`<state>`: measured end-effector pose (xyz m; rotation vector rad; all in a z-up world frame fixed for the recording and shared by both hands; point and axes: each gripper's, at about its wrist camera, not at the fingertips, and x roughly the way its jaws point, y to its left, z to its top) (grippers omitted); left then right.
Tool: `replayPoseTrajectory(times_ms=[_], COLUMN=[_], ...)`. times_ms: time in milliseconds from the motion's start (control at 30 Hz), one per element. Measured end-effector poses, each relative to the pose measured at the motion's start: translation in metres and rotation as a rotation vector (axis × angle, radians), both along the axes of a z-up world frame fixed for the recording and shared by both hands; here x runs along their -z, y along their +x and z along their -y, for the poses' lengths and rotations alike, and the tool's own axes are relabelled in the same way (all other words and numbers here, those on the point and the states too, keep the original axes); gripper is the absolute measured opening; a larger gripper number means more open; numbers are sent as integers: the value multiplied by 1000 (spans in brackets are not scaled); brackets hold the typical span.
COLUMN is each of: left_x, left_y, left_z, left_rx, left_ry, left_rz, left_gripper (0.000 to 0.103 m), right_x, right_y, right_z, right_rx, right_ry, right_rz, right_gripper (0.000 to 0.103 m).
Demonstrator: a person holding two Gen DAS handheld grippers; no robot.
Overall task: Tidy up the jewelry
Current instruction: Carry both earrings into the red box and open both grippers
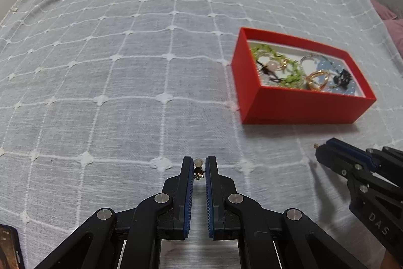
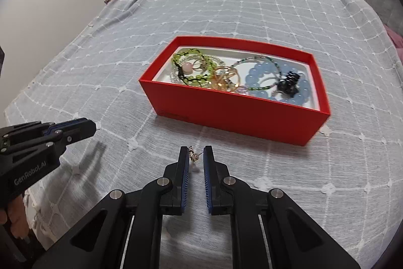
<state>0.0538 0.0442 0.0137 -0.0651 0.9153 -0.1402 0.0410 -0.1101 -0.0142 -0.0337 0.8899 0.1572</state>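
Left claw (image 1: pixel 199 167): at bottom centre we see it clamped on a small beaded earring (image 1: pixel 198 169).
Right claw (image 2: pixel 196 155): bottom centre, pinching a small gold earring (image 2: pixel 192 155).
Bedspread (image 2: pixel 100 82): grey-blue with a white grid, beneath both.
Red box (image 2: pixel 234 115): farther back, mid-frame, holding bracelets (image 2: pixel 264 78) and rings.
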Motion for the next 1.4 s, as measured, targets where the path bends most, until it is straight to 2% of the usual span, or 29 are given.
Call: replayPoseTrajectory(times_ms=[500, 800, 1033, 1400], left_x=[-10, -22, -27, -23], left_y=[10, 22, 32, 57], left_z=[36, 52, 62, 75], left_rx=[29, 24, 31, 44], left_ry=[-21, -52, -73, -61], left_rz=[25, 66, 100, 161], left_gripper=[4, 4, 4, 4], right_x=[-17, -34, -49, -59], right_y=[-15, -17, -13, 5], right_z=[33, 52, 64, 67], right_rx=[3, 14, 34, 51], right_ry=[-30, -8, 18, 27], right_rz=[18, 48, 75, 115], right_gripper=[12, 12, 12, 12])
